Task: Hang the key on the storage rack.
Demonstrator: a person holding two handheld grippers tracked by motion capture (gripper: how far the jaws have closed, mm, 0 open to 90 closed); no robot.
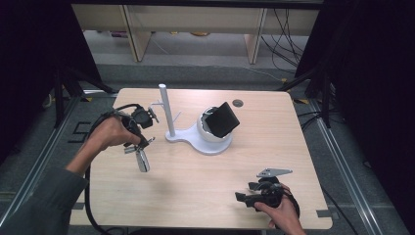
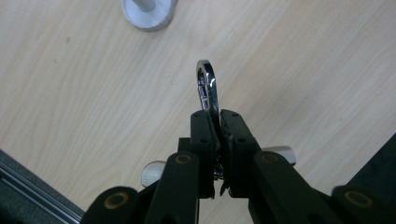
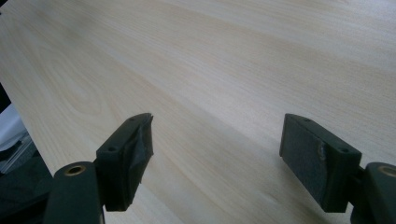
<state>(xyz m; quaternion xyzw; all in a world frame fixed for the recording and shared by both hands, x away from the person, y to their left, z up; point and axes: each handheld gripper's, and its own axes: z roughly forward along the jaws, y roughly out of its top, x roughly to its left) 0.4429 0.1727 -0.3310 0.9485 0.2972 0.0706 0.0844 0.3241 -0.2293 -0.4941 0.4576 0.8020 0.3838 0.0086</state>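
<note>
A chrome snap hook sticks out from between the jaws of my left gripper, which is shut on its lower end. In the high view that gripper hangs over the left part of the wooden table, and the hook points down toward the board. Just to its right stands a white stand with small side pegs. Its base widens into a white bowl holding a tilted black box. My right gripper rests near the front right edge, open over bare wood.
A round grommet hole sits near the table's far edge. Pale shelving legs and cables lie on the floor behind. Black curtains flank both sides. The left gripper's cable hangs off the table's left side.
</note>
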